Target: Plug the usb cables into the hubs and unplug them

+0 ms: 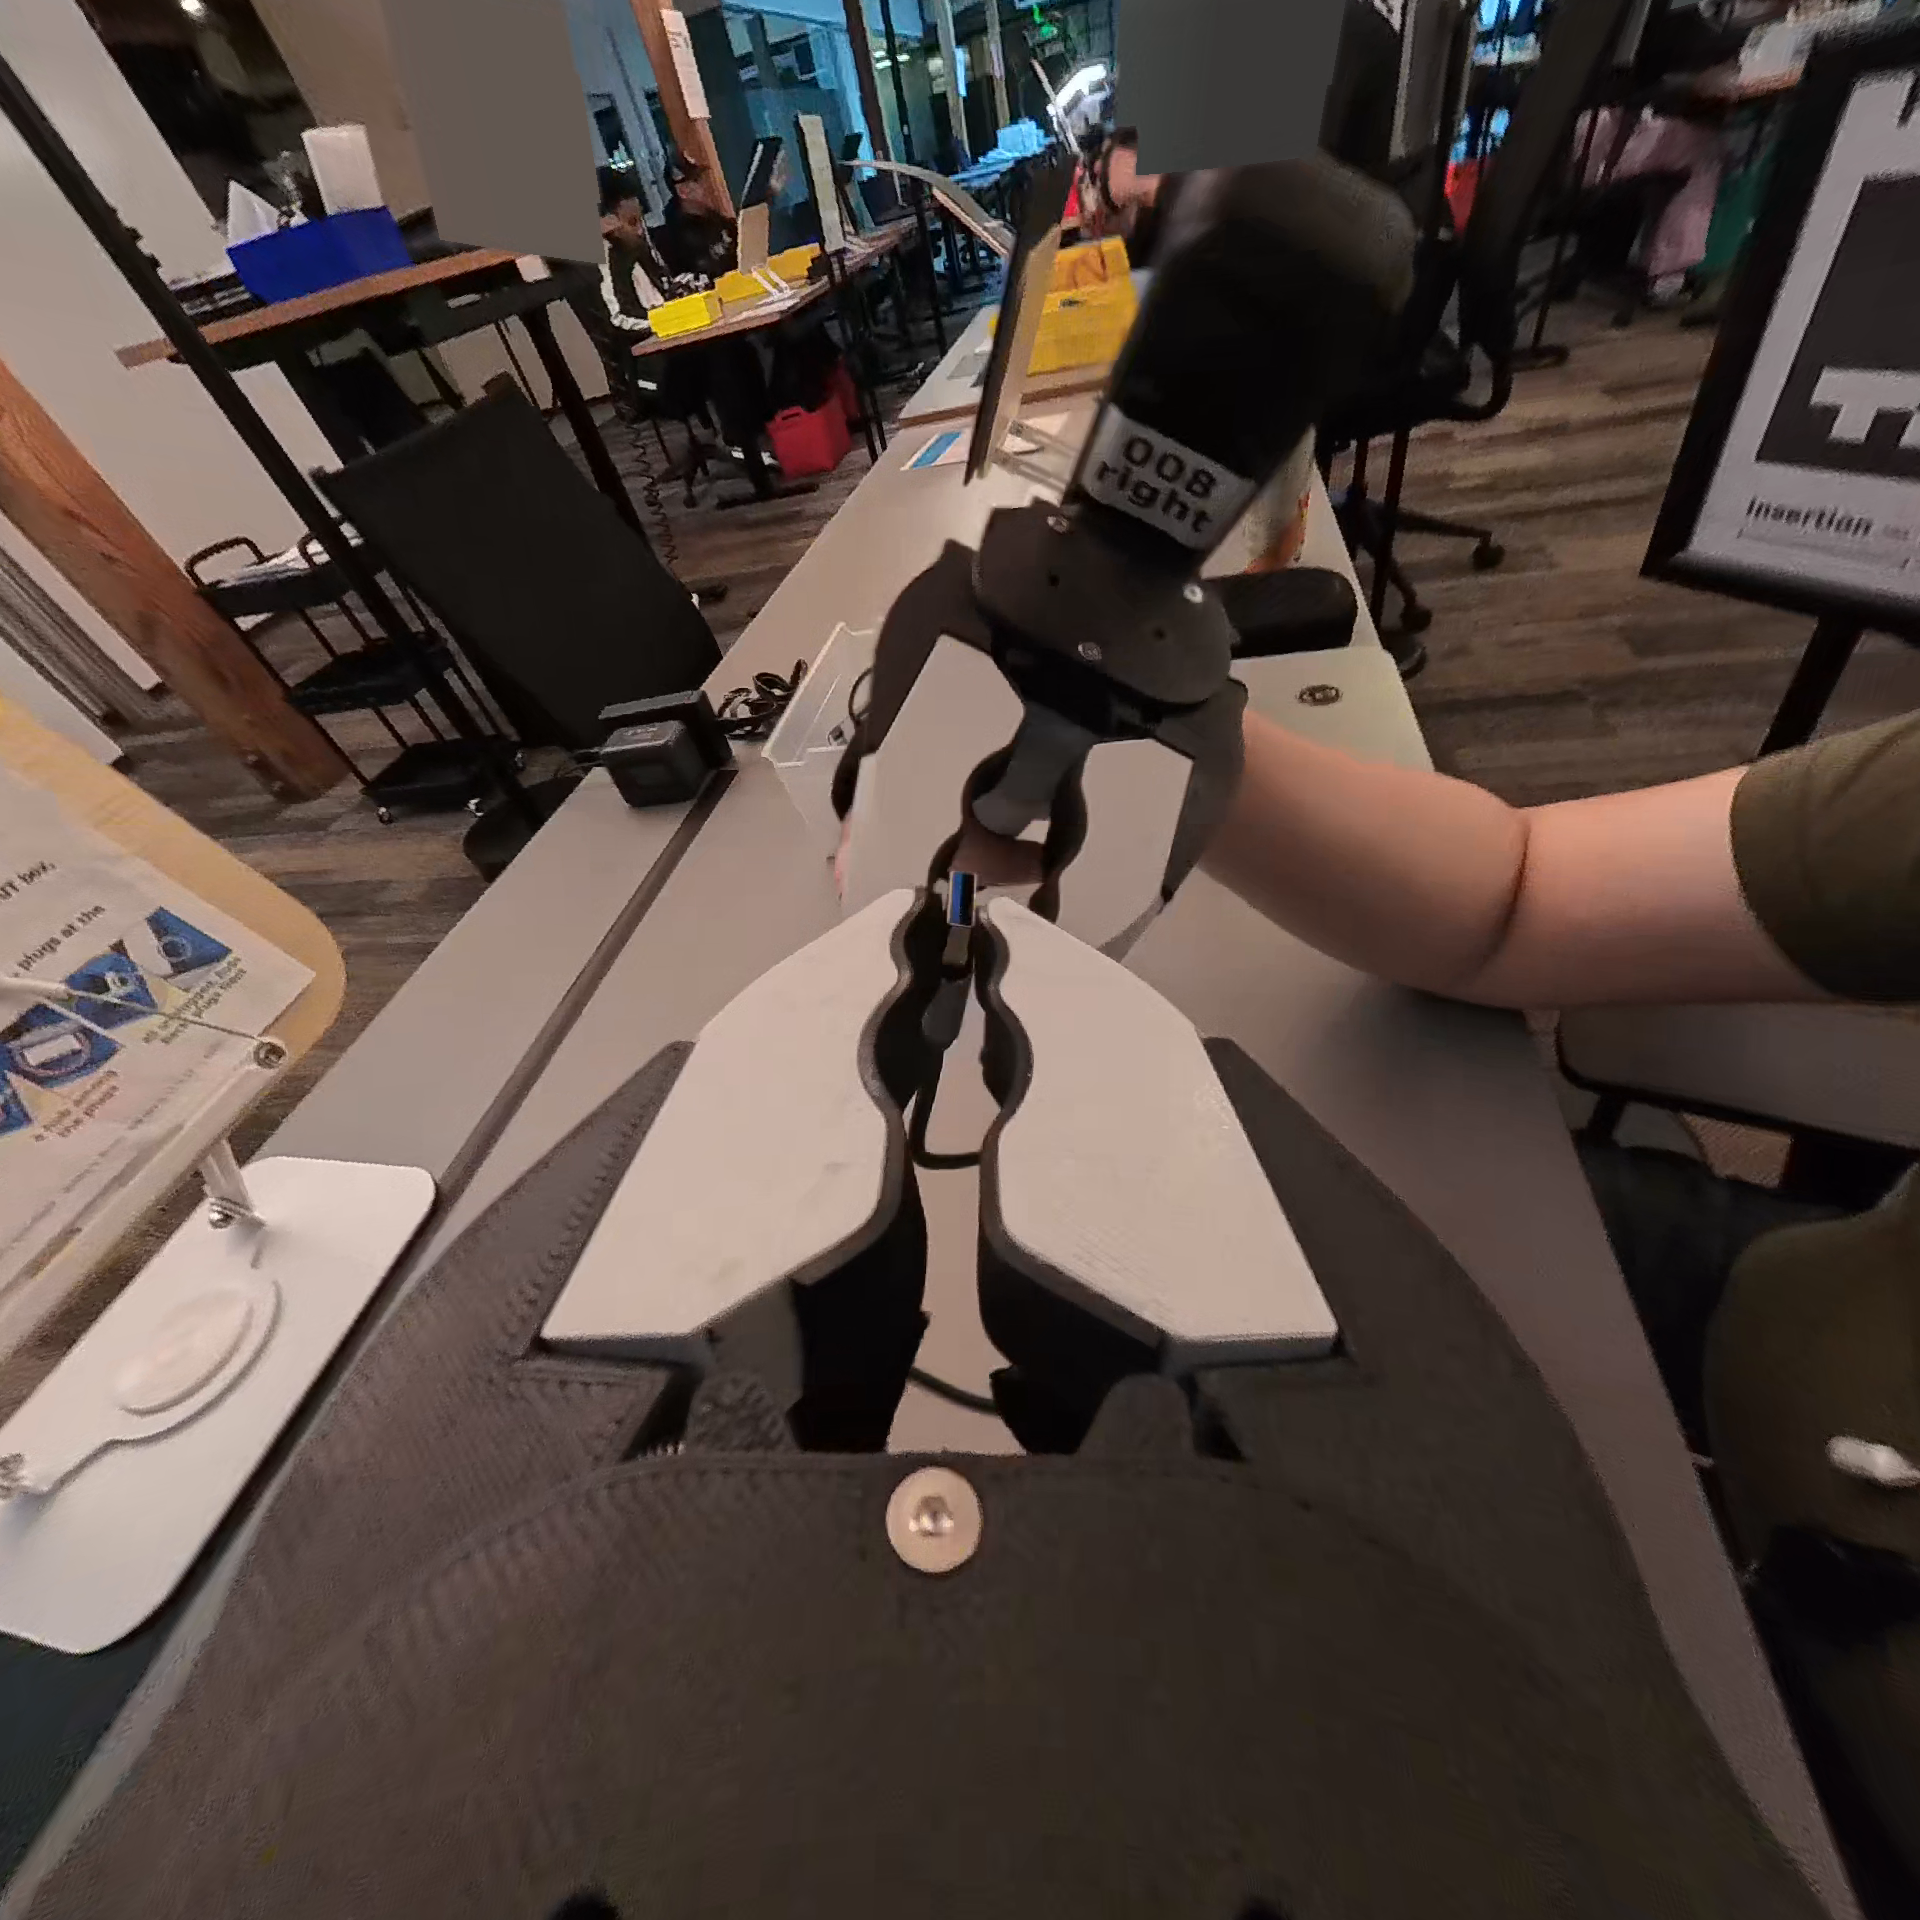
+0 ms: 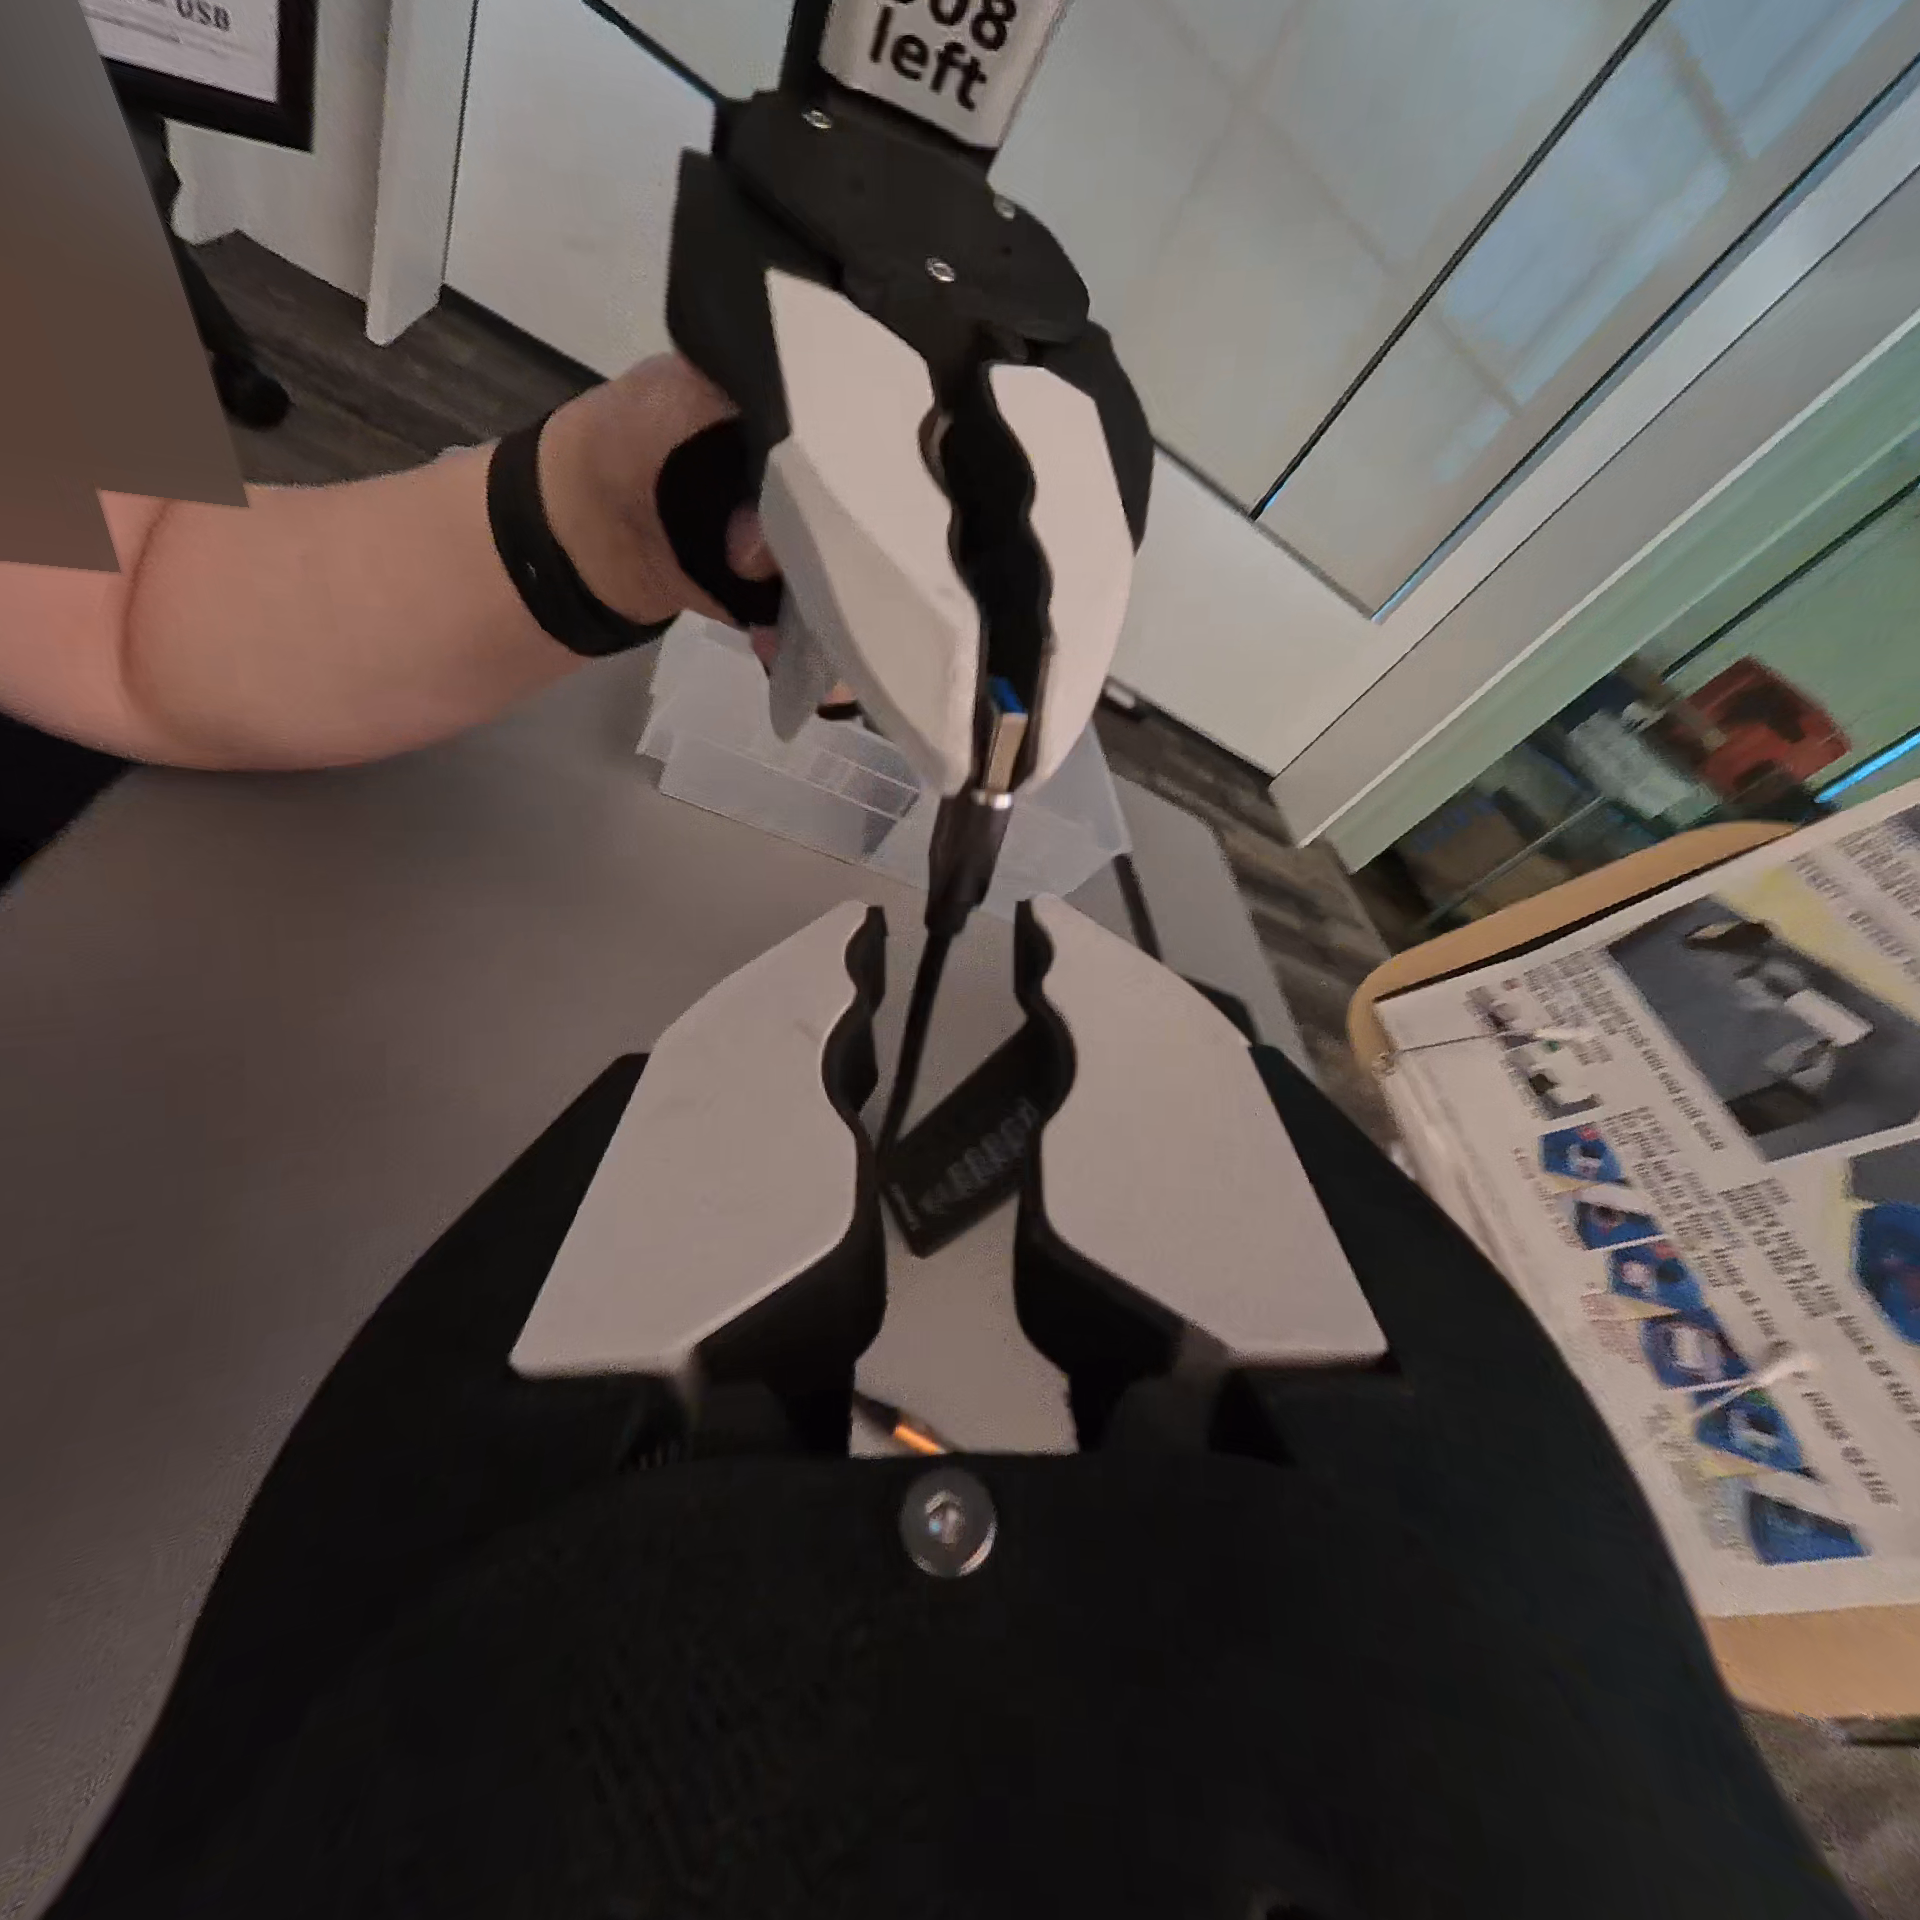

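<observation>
My left gripper (image 1: 951,914) is shut on a USB plug (image 1: 961,920) with a blue insert, pinched at the fingertips with the blue end uppermost. In the right wrist view the left gripper (image 2: 1003,764) hangs opposite me with the plug (image 2: 1000,743). Its black cable (image 2: 914,1029) drops toward a black hub (image 2: 966,1164) lying on the grey table (image 2: 364,987). My right gripper (image 2: 956,920) is open and empty. The cable passes between its fingers without touching them. It also shows in the left wrist view (image 1: 997,873), facing the left gripper closely.
A clear plastic box (image 1: 821,727) sits on the table behind the grippers. An instruction sheet on a stand (image 1: 104,987) is at the left, and it also shows at the right of the right wrist view (image 2: 1662,1195). A black adapter (image 1: 655,758) lies near the table seam. A forearm (image 1: 1455,883) crosses from the right. Only a small space, under 4 cm, lies between the two pairs of fingers.
</observation>
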`<action>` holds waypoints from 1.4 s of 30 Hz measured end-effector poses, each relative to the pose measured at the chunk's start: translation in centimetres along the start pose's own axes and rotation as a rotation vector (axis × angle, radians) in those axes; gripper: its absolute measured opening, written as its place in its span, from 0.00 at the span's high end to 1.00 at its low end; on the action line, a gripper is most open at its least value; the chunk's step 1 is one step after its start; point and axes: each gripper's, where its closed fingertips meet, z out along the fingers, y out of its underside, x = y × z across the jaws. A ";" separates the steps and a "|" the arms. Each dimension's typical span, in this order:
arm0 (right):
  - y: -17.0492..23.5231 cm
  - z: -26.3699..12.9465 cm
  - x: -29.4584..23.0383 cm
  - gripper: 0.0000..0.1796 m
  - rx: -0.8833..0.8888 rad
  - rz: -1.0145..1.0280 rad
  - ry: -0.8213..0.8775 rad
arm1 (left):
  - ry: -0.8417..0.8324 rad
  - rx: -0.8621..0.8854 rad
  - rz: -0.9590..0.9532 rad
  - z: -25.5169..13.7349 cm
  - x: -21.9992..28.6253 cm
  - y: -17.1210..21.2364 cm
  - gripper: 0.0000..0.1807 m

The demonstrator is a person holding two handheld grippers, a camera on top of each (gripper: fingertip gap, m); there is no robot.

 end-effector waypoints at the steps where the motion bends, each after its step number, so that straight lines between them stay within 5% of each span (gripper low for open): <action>1: 0.0 -0.5 0.2 0.86 0.019 -0.033 0.007 | 0.004 0.011 -0.035 -0.2 -0.1 -0.2 0.98; 6: -1.8 -4.1 2.4 0.85 0.302 -0.012 0.071 | 0.110 0.123 -0.245 -1.2 -0.1 -1.7 0.98; 11: -1.5 -7.3 7.6 0.80 0.615 -0.092 0.643 | 0.289 0.352 -0.464 -1.9 0.6 -4.6 0.98; 16: -1.3 -1.7 4.7 0.72 0.463 -0.290 0.733 | 0.292 0.479 -0.610 -1.9 -1.1 -4.8 0.98; 27: -5.2 -3.0 3.3 0.83 0.586 -0.187 0.825 | 0.246 0.602 -0.764 -1.1 -3.2 -4.0 0.98; 42: -4.0 -1.5 4.3 0.90 0.386 -0.209 0.819 | 0.113 0.603 -0.759 -0.7 -4.3 -3.0 0.98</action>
